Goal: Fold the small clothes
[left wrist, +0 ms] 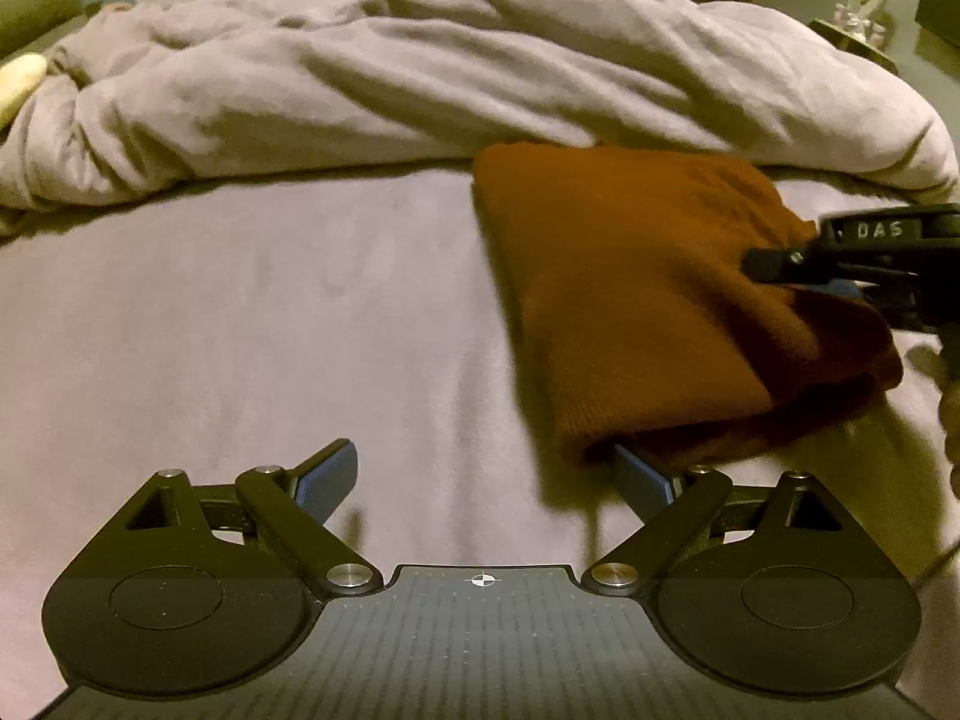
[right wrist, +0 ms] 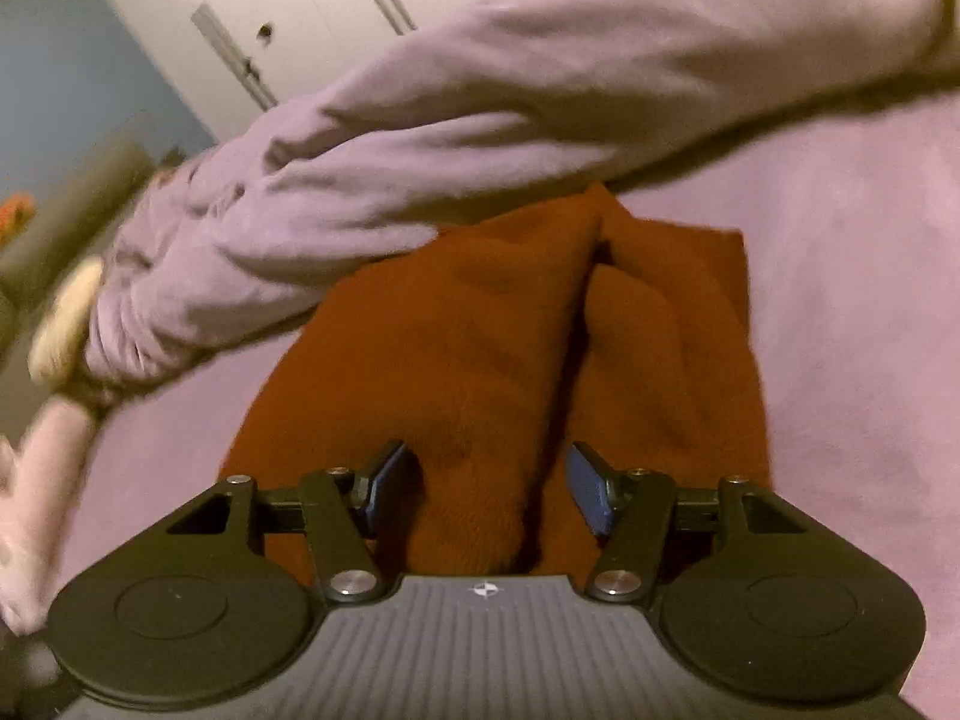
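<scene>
Right hand-held gripper (left wrist: 780,267) cut off; duvet (right wrist: 480,120) blurred

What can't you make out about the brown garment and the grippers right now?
- Brown garment, left wrist view: near edge hidden by the left gripper; far side blurred.
- Right gripper, same view: cut off by the frame edge.
- Right wrist view: whether the pads touch the garment is unclear.

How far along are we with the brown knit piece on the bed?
Done: the brown knit garment already lies doubled over on the bedsheet, beside the bunched duvet.
In hand: the right gripper stands open astride a raised fold without pinching it; the left gripper is open at the near edge.
Left: flattening that ridge, perhaps another fold.
</scene>
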A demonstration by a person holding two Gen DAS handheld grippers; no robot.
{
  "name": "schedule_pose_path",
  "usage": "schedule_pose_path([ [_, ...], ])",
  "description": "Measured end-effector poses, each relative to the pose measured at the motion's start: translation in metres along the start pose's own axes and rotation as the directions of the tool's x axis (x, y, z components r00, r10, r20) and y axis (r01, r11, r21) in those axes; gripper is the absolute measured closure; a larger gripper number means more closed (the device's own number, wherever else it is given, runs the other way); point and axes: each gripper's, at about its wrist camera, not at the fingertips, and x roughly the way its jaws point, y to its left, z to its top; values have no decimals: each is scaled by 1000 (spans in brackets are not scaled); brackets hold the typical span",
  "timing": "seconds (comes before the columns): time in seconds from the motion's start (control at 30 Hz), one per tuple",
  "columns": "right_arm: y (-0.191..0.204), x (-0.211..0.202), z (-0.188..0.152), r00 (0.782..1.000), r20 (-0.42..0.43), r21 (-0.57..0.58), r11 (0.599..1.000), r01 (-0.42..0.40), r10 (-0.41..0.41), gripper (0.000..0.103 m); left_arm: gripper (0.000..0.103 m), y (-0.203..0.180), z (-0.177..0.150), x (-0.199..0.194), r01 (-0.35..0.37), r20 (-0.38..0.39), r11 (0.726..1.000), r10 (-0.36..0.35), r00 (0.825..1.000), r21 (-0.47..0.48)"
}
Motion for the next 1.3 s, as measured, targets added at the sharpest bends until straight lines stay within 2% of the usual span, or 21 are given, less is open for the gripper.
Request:
schedule_pose_path([
  [0.03, 2, -4, 0, 1000, 9, -6, 1000, 3, -3, 93, 8, 1, 2, -5, -1, 18, 1000, 1, 1000, -1],
  [0.07, 6, -9, 2, 999, 24, -35, 999, 27, -27, 93, 8, 1, 5, -9, 7, 36, 1000, -7, 999, 0],
  [0.13, 21, -27, 2, 987, 129, -172, 979, 112, -91, 93, 6, 1, 11, -16, 25, 65, 1000, -25, 998, 2],
  [0.2, 32, -37, -2, 963, 217, -281, 935, 215, -157, 93, 5, -2, 15, -15, 41, 80, 999, -41, 996, 7],
  [0.27, 33, -36, -7, 942, 253, -334, 893, 301, -223, 93, 5, -7, 16, -10, 54, 66, 998, -54, 996, 13],
  [0.37, 24, -8, -21, 925, 218, -419, 826, 377, -312, 93, 5, -15, 13, 4, 70, 18, 997, -71, 997, 34],
  [0.43, 18, 8, -29, 927, 202, -454, 808, 376, -317, 92, 5, -20, 9, 13, 45, -11, 997, -44, 999, 62],
  [0.47, 17, 7, -30, 929, 215, -457, 810, 368, -301, 90, 5, -19, 7, 12, 46, -13, 997, -45, 999, 61],
  [0.5, 17, 0, -25, 937, 209, -424, 837, 346, -281, 89, 6, -18, 6, 11, 51, -9, 997, -51, 999, 56],
  [0.6, 0, -37, -14, 957, 174, -219, 939, 265, -230, 67, 6, -13, 4, 11, 51, -3, 998, -51, 999, 30],
  [0.63, -7, -50, -15, 962, 176, -148, 961, 235, -209, 62, 6, -12, 4, 12, 53, -4, 998, -53, 999, 18],
  [0.7, -22, -71, -26, 976, 152, -29, 986, 165, -158, 61, 6, -13, 4, 15, 56, -9, 998, -56, 998, 5],
  [0.87, -36, -83, -55, 995, 87, 96, 994, 47, -55, 61, 6, -24, 1, 16, 47, -12, 999, -47, 999, 20],
  [1.07, -32, -58, -51, 996, 83, 144, 990, 2, -14, 60, 6, -28, 0, 13, 19, -19, 1000, -19, 1000, 18],
  [1.2, -23, -55, -44, 996, 90, 88, 996, 19, -27, 80, 6, -30, 3, 12, 3, -17, 1000, -3, 1000, 17],
  [1.3, -19, -57, -43, 992, 109, 40, 998, 58, -62, 85, 7, -31, 4, 10, 2, -13, 1000, -2, 1000, 18],
])
